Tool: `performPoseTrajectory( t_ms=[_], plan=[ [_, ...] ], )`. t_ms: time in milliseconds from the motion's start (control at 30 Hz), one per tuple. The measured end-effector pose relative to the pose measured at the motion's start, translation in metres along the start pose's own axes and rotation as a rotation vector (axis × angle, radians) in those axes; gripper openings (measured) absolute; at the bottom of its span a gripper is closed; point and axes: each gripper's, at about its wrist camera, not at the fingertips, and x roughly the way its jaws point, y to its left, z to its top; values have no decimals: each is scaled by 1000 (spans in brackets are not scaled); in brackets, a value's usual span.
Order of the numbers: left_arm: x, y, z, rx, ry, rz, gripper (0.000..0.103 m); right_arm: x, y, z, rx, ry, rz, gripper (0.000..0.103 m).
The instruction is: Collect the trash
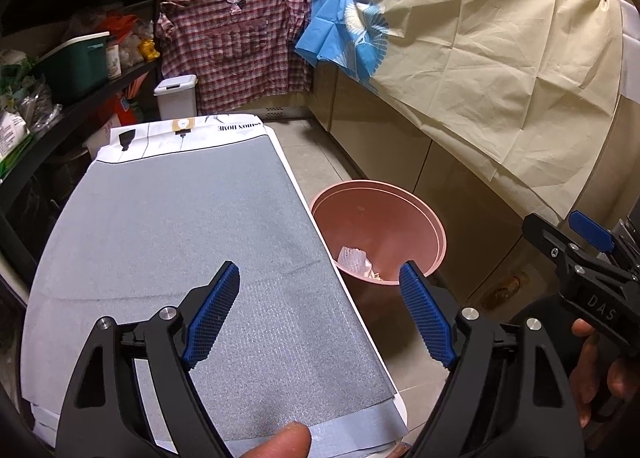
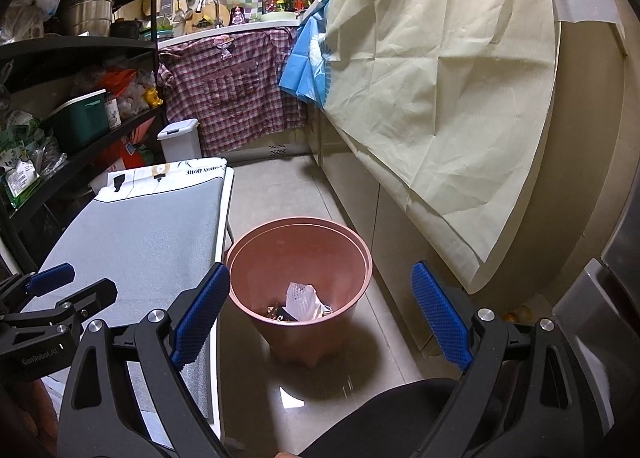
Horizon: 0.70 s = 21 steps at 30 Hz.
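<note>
Well, starting with the biggest thing: one worktop point(image 1: 168, 225) under a grey cloth fills my left view, with nothing lying on it that I can see. Just beside its right edge, on the floor, stands one pink bin point(image 2: 298, 338) — the only bin of that colour, though a small white lidded one point(image 1: 176, 95) sits further back by the checked shirt.

Inside the pink bin I count one white foam-net wrapper point(image 2: 300, 300) resting on some darker scraps I cannot separate or count. On the floor tiles in front of the bin lies one pale scrap point(image 2: 290, 398), or possibly a glare patch; I cannot tell.

I judge the trash light, soft and crushable — the foam net would give under the pads, so a pinch across its middle would do, and a thin scrap flat on tile would want taking by an edge.

Both tools are empty: my left tool point(image 1: 320, 312) has its fingers spread wide over the worktop's edge, and my right tool point(image 2: 320, 316) hangs likewise wide apart above the bin.
</note>
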Motion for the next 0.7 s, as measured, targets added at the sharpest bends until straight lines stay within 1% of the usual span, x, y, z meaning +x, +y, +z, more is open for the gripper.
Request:
performPoseTrajectory(
  t_ms=[700],
  plan=[
    [1,-2,-2,12,3,-8,80,1,-2,1,-1,0,1,91]
  ],
)
